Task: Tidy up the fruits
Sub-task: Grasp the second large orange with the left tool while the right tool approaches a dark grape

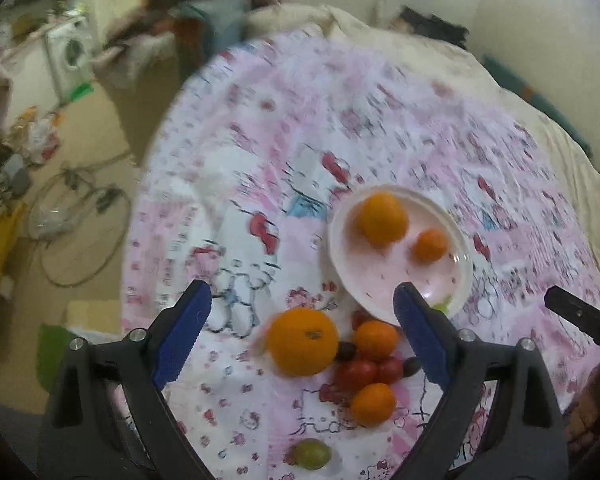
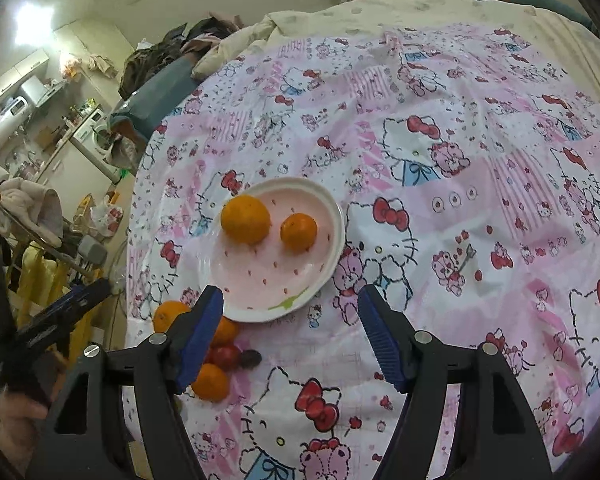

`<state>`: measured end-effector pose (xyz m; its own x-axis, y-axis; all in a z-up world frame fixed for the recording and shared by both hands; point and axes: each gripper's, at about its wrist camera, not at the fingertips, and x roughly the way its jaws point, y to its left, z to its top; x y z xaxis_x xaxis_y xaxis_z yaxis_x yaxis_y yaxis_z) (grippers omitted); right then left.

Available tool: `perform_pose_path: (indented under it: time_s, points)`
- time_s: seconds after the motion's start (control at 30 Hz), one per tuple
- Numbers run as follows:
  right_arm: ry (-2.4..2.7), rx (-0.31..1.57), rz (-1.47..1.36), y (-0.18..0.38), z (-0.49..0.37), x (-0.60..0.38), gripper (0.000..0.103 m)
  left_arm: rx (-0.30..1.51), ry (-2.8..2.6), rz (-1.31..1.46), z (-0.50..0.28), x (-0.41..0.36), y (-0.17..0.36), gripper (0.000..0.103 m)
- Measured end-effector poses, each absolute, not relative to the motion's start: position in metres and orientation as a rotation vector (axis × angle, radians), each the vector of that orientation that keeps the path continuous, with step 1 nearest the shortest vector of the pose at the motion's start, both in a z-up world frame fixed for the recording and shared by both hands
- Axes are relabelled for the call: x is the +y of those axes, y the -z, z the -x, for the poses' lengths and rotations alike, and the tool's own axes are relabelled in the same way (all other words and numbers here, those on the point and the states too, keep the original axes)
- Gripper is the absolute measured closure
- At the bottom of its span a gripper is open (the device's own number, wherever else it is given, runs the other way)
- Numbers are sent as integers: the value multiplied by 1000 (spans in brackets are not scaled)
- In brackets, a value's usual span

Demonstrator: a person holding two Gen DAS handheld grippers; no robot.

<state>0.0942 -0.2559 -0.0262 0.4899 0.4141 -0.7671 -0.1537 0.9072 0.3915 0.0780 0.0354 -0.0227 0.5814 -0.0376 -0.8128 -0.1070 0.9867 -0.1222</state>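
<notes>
A white plate (image 1: 452, 236) with pink inside sits on the Hello Kitty cloth and holds a large orange (image 1: 383, 218) and a small orange (image 1: 431, 245). The plate also shows in the right wrist view (image 2: 332, 208) with both oranges (image 2: 245, 219). Near the plate lie a big orange (image 1: 303, 341), two small oranges (image 1: 375, 339), red cherry tomatoes (image 1: 367, 372), dark grapes (image 1: 346, 350) and a green grape (image 1: 311, 453). My left gripper (image 1: 302, 336) is open above the loose fruit. My right gripper (image 2: 290, 334) is open and empty by the plate's near rim.
The pink patterned cloth (image 2: 480, 208) covers a bed with a cream duvet (image 2: 420, 4) at the far side. The bed's edge drops off at the left to a cluttered floor with a washing machine (image 1: 70, 54) and a fan guard (image 1: 80, 224).
</notes>
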Motion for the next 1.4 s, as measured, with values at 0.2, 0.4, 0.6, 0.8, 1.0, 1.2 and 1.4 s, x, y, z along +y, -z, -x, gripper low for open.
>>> perform_pose_path:
  time_s: [0.2, 0.4, 0.6, 0.8, 1.0, 1.2, 1.4]
  points:
    - [-363, 1012, -300, 29, -95, -255, 31, 977, -56, 183, -88, 37, 33, 12]
    - [-353, 1058, -312, 44, -100, -254, 31, 1039, -94, 259, -116, 42, 61, 12]
    - [-351, 1063, -338, 47, -104, -254, 31, 1078, -133, 465, -137, 68, 78, 12]
    - [-398, 1088, -358, 57, -106, -245, 31, 1152, -148, 680, -151, 90, 104, 12]
    - [-403, 1114, -331, 65, -107, -237, 31, 1234, -114, 364, -139, 63, 86, 12]
    - [-410, 1111, -329, 62, -106, -234, 30, 1314, -4, 237, -112, 40, 95, 13]
    - [-421, 1105, -305, 61, -103, -228, 30, 1385, -7, 260, -109, 42, 120, 30]
